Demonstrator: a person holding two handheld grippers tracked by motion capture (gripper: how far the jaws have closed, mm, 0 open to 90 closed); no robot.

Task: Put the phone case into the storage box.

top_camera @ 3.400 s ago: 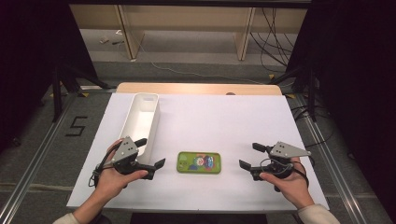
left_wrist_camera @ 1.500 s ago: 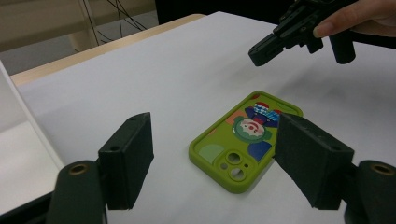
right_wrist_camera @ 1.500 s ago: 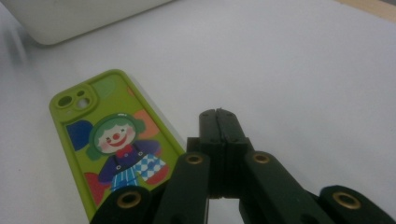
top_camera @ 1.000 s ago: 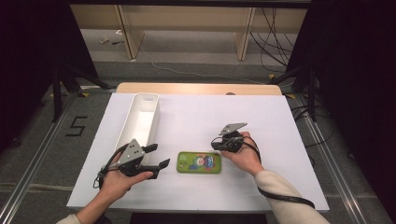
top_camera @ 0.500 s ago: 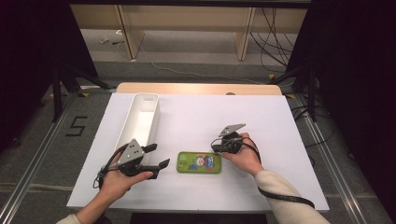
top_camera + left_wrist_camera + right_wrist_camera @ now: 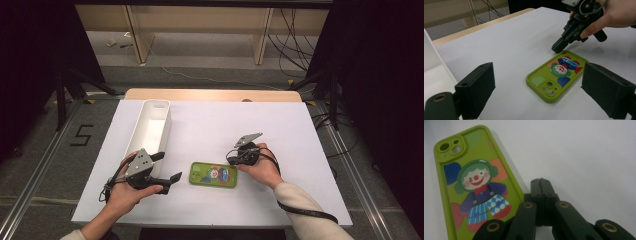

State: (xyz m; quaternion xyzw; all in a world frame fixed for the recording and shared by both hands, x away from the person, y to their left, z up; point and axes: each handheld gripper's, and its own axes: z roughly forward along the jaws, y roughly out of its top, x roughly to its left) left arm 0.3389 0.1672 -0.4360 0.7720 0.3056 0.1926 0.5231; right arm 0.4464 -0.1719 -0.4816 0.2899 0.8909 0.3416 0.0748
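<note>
Landmark: the green phone case [image 6: 213, 174] lies flat, picture side up, on the white table top [image 6: 290, 125], toward the table's near edge and about midway across it.

Phone case, detail: a clown figure is printed on it; the camera cut-outs sit at the end that faces the left gripper, as the left gripper view shows [image 6: 556, 75]. In the right gripper view [image 6: 474, 182] the cut-outs are at the top left.

Left gripper [image 6: 167, 167]: held in the person's left hand [image 6: 125, 192], to the left of the phone case and just short of its cut-out end. Its jaws have just been opening and now stand well apart. Nothing is between them; the case lies on the table beyond the tips, untouched by either jaw.

Right gripper [image 6: 231, 160]: held in the person's right hand [image 6: 262, 167], at the right end of the phone case. Its jaws are pressed fully together with nothing between them. The closed tips point down to the table right at the case's far right corner, close against its edge; whether they touch the edge cannot be told.

White bin [image 6: 152, 125]: a long, narrow, open-topped container, to the left of the phone case and farther back on the table, beside the left gripper.
</note>
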